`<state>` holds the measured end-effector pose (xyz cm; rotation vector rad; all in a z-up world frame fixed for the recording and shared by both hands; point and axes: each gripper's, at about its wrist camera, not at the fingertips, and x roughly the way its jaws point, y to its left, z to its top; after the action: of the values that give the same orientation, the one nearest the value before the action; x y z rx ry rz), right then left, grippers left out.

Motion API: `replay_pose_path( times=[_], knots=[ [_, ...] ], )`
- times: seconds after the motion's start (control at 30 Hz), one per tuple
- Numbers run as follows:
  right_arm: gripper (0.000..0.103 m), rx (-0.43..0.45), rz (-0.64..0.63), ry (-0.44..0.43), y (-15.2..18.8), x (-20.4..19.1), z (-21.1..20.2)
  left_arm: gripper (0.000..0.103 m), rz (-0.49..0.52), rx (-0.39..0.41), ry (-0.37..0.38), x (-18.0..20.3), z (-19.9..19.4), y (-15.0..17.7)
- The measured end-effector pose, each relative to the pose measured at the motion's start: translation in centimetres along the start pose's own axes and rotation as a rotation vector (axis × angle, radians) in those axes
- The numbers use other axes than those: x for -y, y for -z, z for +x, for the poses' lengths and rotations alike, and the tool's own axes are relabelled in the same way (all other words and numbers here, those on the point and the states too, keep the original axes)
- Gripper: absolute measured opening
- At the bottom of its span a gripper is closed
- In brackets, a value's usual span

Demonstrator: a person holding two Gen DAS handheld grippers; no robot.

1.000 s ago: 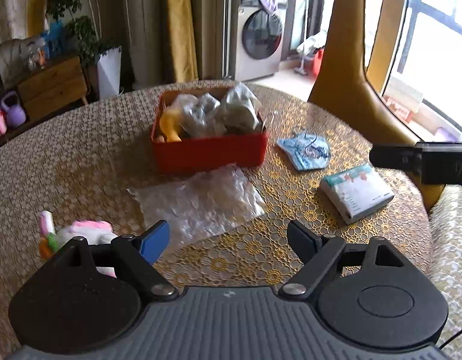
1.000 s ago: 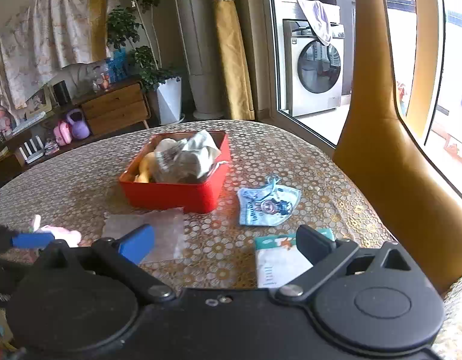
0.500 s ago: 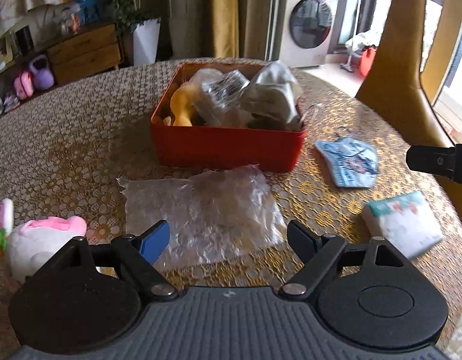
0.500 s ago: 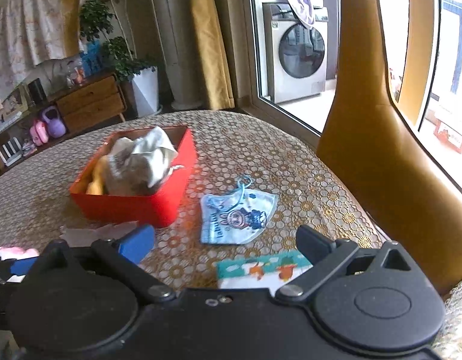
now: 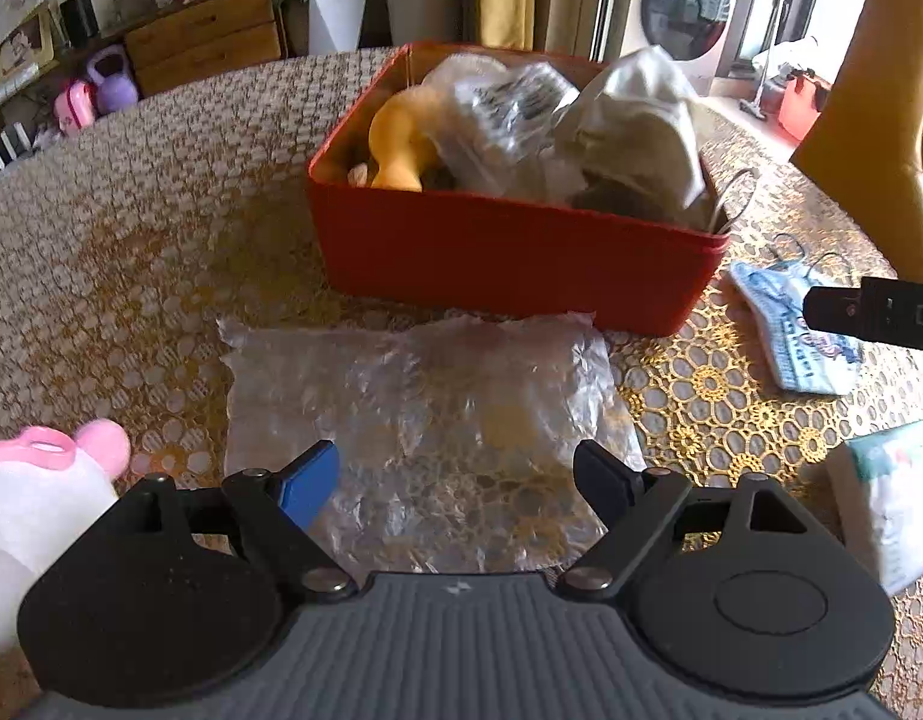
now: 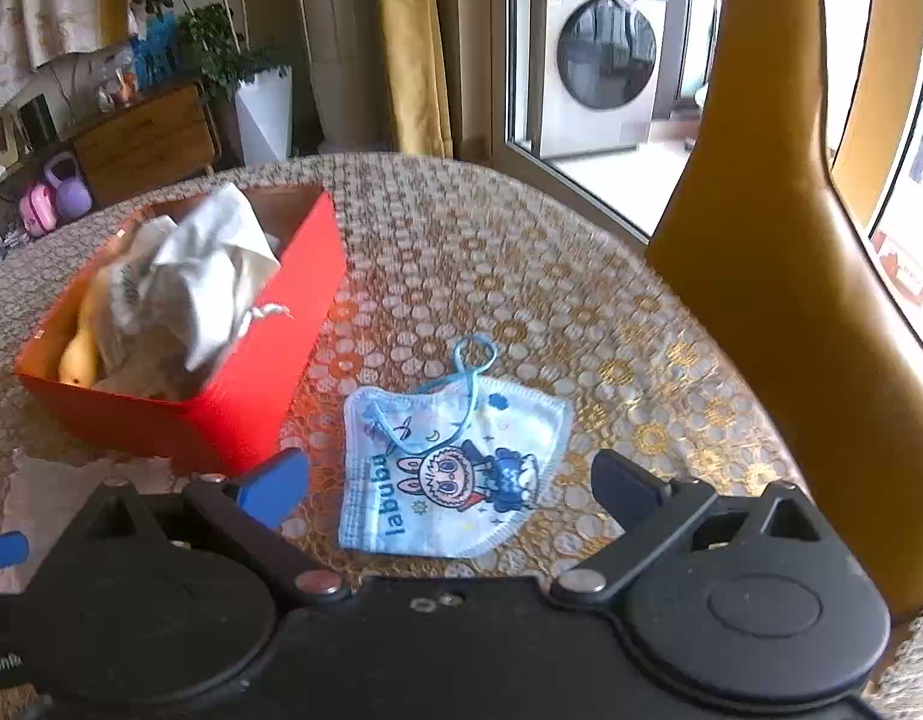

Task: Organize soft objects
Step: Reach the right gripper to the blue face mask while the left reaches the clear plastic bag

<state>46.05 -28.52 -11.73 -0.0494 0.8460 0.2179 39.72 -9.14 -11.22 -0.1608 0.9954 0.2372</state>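
Only leftward: pink plush toy (image 5: 35, 510).

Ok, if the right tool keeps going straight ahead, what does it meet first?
Most likely the face mask, lying flat on the table between the open fingers of the right tool. Depth is hard to judge.

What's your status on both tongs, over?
Left tongs open over bubble wrap. Right tongs open over face mask. Red box already holds soft items. Nothing blocking either pick.

left gripper (image 5: 455, 477) nearer bubble wrap (image 5: 425, 414), right gripper (image 6: 449, 480) nearer mask (image 6: 455, 468)
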Motion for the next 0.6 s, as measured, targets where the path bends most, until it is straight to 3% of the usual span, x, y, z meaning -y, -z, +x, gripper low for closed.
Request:
replay_pose_path(
  times=[0.33, 0.43, 0.6],
  knots=[
    [0.100, -0.064, 0.004, 0.017, 0.6, -0.3, 2.7, 0.085, 0.013, 0.020, -0.010, 0.1, 0.8, -0.2],
    [0.097, -0.084, -0.010, 0.027, 1.1, -0.5, 3.1, 0.073, 0.030, 0.039, -0.001, 0.1, 0.6, -0.2],
    [0.094, -0.070, -0.042, 0.044, 1.6, -0.9, 2.9, 0.030, 0.044, 0.063, 0.002, -0.2, 0.1, -0.4]
  ],
)
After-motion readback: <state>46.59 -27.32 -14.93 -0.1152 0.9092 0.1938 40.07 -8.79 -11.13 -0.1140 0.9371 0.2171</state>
